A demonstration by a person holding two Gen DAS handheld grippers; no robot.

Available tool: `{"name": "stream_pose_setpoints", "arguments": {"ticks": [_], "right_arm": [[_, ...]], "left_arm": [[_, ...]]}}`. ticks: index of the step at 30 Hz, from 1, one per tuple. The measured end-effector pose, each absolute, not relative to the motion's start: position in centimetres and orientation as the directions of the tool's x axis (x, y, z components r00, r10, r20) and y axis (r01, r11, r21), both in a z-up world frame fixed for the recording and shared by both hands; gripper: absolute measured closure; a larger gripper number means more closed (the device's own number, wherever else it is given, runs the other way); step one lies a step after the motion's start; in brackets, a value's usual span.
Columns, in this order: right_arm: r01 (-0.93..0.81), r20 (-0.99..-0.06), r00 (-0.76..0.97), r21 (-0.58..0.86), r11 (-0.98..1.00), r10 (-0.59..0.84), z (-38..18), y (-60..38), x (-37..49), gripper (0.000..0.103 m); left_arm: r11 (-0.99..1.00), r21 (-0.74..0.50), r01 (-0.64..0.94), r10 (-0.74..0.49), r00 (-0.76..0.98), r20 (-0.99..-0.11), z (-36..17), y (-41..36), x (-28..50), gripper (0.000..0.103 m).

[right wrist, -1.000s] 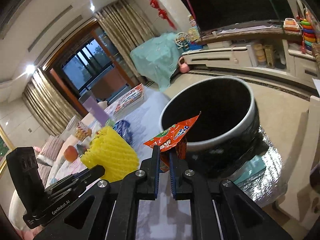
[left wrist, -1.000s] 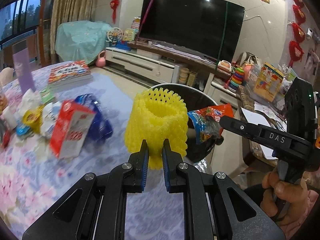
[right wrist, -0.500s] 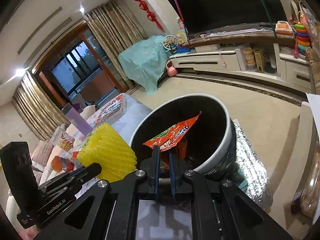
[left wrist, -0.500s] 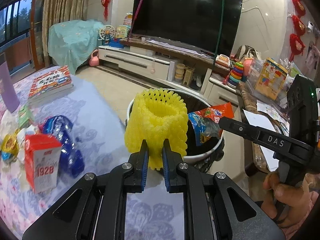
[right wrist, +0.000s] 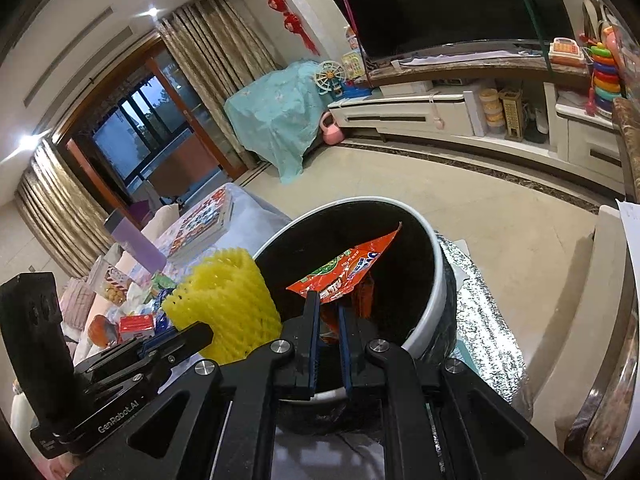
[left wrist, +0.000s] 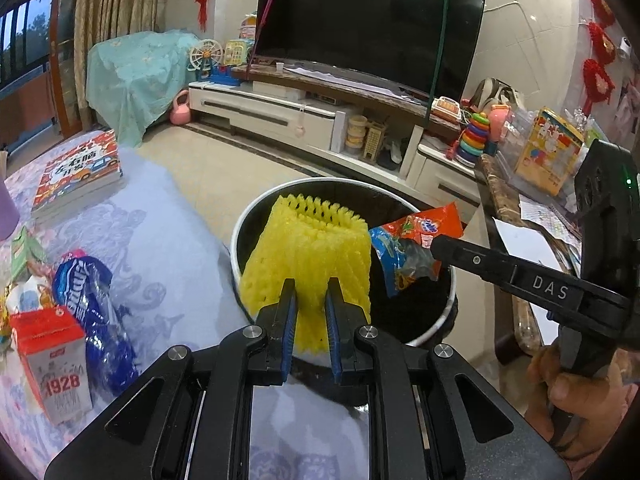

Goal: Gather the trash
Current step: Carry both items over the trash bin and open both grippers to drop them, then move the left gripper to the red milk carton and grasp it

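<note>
A: Status, left to right?

B: Far left of the left gripper (left wrist: 311,320), on the floral tablecloth (left wrist: 168,280): red-and-white "1928" carton (left wrist: 52,364), upright. Just beside it, a crumpled blue plastic wrapper (left wrist: 94,312). Further back, a colourful picture book (left wrist: 78,174).

A: Left gripper itself?

B: Clamped on the lower edge of a yellow foam fruit net sleeve (left wrist: 310,256). Sleeve stands up ahead of the fingers, over the near-left rim of the round black bin with white rim (left wrist: 448,312).

A: Right one?

B: Right gripper (right wrist: 328,332) is pinched on an orange snack wrapper (right wrist: 344,270). Wrapper hangs over the bin's (right wrist: 434,276) open mouth, straight ahead of the fingers. In the left view that wrapper (left wrist: 412,244) sits just right of the sleeve, nearly touching; can't tell whether they make contact.

A: Both items inside the bin?

B: Both above the opening, both gripped. Bin's dark inside, contents unreadable. Silver foil sheet (right wrist: 488,320) lies right of the bin.
</note>
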State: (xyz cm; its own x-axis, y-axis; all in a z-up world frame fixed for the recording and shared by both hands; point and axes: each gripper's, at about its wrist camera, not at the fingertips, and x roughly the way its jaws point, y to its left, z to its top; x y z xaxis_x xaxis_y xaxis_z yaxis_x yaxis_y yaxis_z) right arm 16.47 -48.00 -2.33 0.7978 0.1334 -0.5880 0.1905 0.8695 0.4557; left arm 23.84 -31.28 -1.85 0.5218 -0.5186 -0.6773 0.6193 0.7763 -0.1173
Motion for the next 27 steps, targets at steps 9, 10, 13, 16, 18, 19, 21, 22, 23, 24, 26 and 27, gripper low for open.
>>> {"name": "stream_pose_setpoints", "arguments": {"ticks": [9, 10, 13, 16, 18, 19, 21, 22, 23, 24, 26, 27], "right_arm": [[0.216, -0.604, 0.787, 0.456, 0.864, 0.122, -2.5, -48.5, 16.5, 0.07], [0.216, -0.599, 0.792, 0.458, 0.863, 0.12, -2.4, -48.5, 16.3, 0.058], [0.216, -0.591, 0.799, 0.449, 0.867, 0.107, -1.9, -48.3, 15.9, 0.052], [0.212, -0.575, 0.811, 0.455, 0.865, 0.103, -1.6, -48.1, 15.2, 0.036], [0.213, -0.567, 0.818, 0.455, 0.864, 0.097, -1.3, -47.8, 14.8, 0.034], [0.213, -0.562, 0.821, 0.458, 0.863, 0.095, -1.2, -47.7, 14.5, 0.034], [0.21, -0.556, 0.826, 0.461, 0.862, 0.096, -1.0, -47.4, 14.1, 0.032], [0.209, -0.555, 0.826, 0.461, 0.863, 0.097, -1.0, -47.2, 13.8, 0.03], [0.208, -0.554, 0.827, 0.461, 0.863, 0.097, -1.0, -47.0, 13.6, 0.028], [0.204, -0.552, 0.828, 0.463, 0.863, 0.1, -1.0, -46.6, 13.4, 0.026], [0.196, -0.55, 0.828, 0.463, 0.865, 0.107, -1.0, -46.1, 13.1, 0.025], [0.188, -0.549, 0.828, 0.463, 0.866, 0.114, -1.0, -45.6, 12.9, 0.025]], "left_arm": [[0.789, -0.112, 0.604, -0.507, 0.537, -0.675, -2.0, -30.7, 23.2, 0.042], [0.795, -0.118, 0.595, -0.504, 0.54, -0.675, -2.0, -30.3, 23.1, 0.042], [0.804, -0.146, 0.577, -0.509, 0.538, -0.672, -2.2, -29.2, 23.0, 0.042], [0.811, -0.163, 0.562, -0.51, 0.541, -0.669, -2.2, -28.2, 22.9, 0.041], [0.814, -0.169, 0.556, -0.512, 0.547, -0.662, -2.1, -27.5, 22.4, 0.041], [0.815, -0.171, 0.554, -0.512, 0.549, -0.661, -2.2, -27.2, 22.3, 0.041], [0.818, -0.172, 0.549, -0.509, 0.552, -0.66, -2.3, -26.5, 21.7, 0.041], [0.819, -0.172, 0.547, -0.509, 0.554, -0.659, -2.4, -26.1, 21.4, 0.041], [0.822, -0.17, 0.543, -0.504, 0.557, -0.66, -2.6, -25.5, 21.0, 0.041], [0.825, -0.167, 0.539, -0.499, 0.56, -0.661, -2.7, -25.2, 20.8, 0.041], [0.833, -0.171, 0.527, -0.492, 0.563, -0.664, -3.0, -24.0, 20.3, 0.041], [0.835, -0.174, 0.522, -0.49, 0.563, -0.665, -3.1, -23.4, 20.0, 0.041]]}}
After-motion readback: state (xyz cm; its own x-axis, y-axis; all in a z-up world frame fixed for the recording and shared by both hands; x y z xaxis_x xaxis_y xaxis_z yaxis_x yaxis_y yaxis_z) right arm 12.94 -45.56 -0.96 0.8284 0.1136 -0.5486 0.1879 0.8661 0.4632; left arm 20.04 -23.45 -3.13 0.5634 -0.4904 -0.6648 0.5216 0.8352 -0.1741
